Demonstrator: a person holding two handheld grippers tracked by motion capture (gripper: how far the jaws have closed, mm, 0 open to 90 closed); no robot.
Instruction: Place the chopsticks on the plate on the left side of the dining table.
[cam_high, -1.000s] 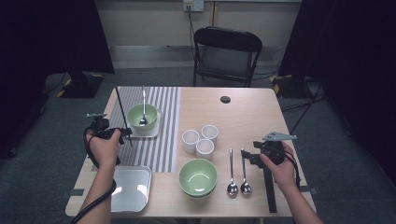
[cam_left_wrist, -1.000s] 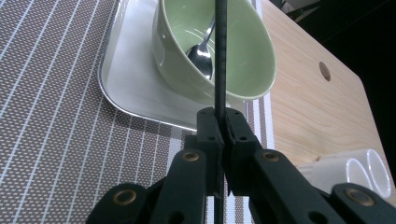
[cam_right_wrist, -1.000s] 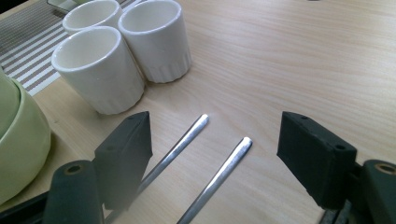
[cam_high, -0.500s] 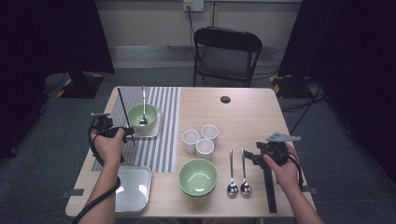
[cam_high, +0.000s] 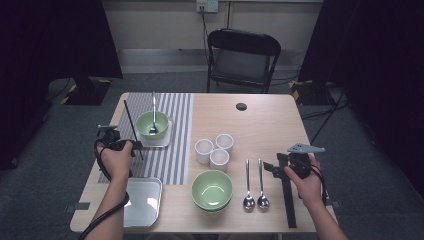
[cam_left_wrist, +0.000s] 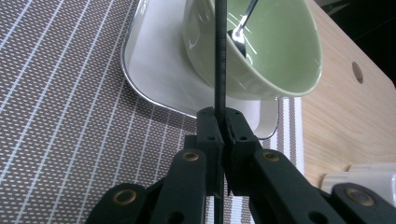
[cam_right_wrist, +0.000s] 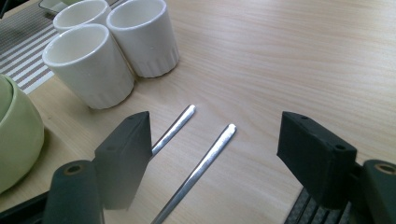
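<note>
Held thing: a thin black rod (cam_left_wrist: 220, 56), clamped between the jaws of the left gripper (cam_left_wrist: 219, 122) and rising upright past the bowl; in the high view the thin black rod (cam_high: 131, 125) slants up and away from the left gripper (cam_high: 116, 145) over the striped mat.
Left gripper: jaws closed tight on the rod, above the grey-and-white striped placemat (cam_left_wrist: 60, 112).
Beside the rod: a pale green ceramic bowl (cam_left_wrist: 275, 51) with a metal spoon (cam_left_wrist: 240, 28) in it, standing on a small square white tray (cam_left_wrist: 154, 70).
Right gripper (cam_right_wrist: 215, 154): jaws wide apart, nothing between the pads, low over the handles of two metal spoons (cam_right_wrist: 205, 158) lying on the wooden table (cam_right_wrist: 289, 56).
Further off: three white ribbed cups (cam_right_wrist: 100, 46) clustered together; a second green bowl (cam_high: 212, 190) near the table's front edge; a flat steel tray (cam_high: 142, 200) at the front left.
</note>
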